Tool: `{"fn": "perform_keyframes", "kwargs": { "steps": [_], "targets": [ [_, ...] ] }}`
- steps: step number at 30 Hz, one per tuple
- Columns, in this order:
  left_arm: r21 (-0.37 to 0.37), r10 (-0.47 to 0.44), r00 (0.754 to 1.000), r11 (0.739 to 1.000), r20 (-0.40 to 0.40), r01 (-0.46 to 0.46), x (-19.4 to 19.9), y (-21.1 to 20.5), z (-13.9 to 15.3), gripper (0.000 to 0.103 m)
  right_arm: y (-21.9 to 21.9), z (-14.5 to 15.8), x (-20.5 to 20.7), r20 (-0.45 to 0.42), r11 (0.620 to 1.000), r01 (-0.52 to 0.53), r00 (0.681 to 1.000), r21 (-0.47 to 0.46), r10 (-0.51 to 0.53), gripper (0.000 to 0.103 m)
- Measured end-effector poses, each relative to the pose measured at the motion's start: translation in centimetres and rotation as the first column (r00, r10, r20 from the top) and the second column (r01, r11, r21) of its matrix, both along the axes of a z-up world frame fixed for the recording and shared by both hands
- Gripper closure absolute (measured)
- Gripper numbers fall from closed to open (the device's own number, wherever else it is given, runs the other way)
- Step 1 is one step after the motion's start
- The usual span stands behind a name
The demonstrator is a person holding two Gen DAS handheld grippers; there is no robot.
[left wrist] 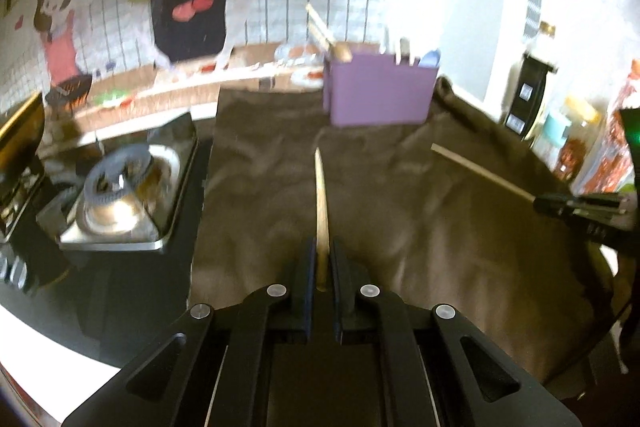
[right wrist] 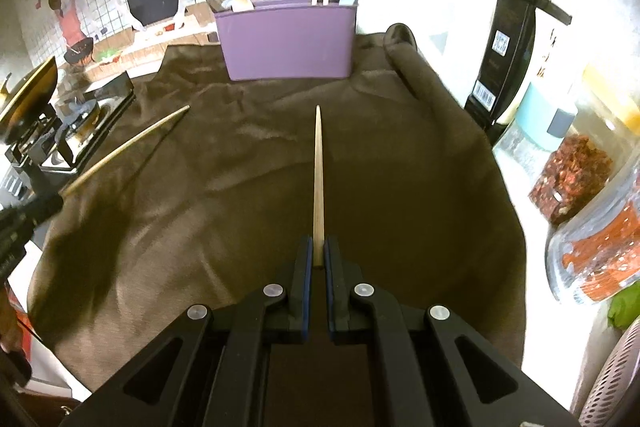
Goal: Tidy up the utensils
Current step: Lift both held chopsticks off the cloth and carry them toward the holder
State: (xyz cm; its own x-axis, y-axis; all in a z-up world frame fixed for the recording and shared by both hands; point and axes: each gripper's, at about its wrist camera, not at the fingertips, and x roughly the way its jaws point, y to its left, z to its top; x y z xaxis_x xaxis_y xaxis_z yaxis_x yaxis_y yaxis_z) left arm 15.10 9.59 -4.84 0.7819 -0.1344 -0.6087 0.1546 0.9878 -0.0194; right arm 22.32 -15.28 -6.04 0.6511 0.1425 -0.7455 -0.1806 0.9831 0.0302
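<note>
Left claw: we are holding the left gripper [left wrist: 321,255] clenched on a thin pale wooden chopstick [left wrist: 321,203]; the stick is pointing away from us, toward the far side of the table.

Right claw: we are holding the right gripper [right wrist: 318,255] clenched on a second thin pale wooden chopstick [right wrist: 318,179], also pointing forward, and its tapered tip is aiming at the holder.

Where the sticks are: both are lifted above the brown wrinkled cloth [right wrist: 400,187], one in each claw, well apart from each other; each one is appearing at the side of the other camera's view.

Goal place: the purple rectangular plastic utensil holder [right wrist: 288,39] is standing at the far edge of the cloth, already carrying some chopsticks and spoons.

Handling: we are judging the chopsticks as very light, stiff and smooth, so they can slide or swing between the pads. We are gripping them near the thick end, which seems a good place; a hold nearer the middle would swing less.

Next need: we think each tip must go over the holder's open top and come down upright.

Left surroundings: a steel gas burner [left wrist: 120,195] is sitting beside the cloth.
</note>
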Motion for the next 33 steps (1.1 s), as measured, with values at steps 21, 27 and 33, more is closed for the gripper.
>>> {"fn": "perform_keyframes", "kwargs": {
  "steps": [21,27,33],
  "targets": [
    [-0.156,-0.019,0.999,0.988,-0.041,0.012,3.1,2.7,1.0,0.081,-0.5,8.7,1.0,0.159,0.999,0.009,0.987,-0.049,-0.001,0.098],
    [-0.106,-0.016,0.995,0.994,-0.096,0.006,0.1,1.9,-3.2,0.066,-0.7,7.8,0.6,0.151,0.999,0.018,0.988,-0.034,-0.013,0.098],
    [-0.092,0.019,0.984,0.995,-0.178,-0.036,-0.8,1.4,-6.0,0.068,-0.4,7.6,0.4,0.153,0.999,0.012,0.988,-0.035,-0.006,0.098]
  ]
}}
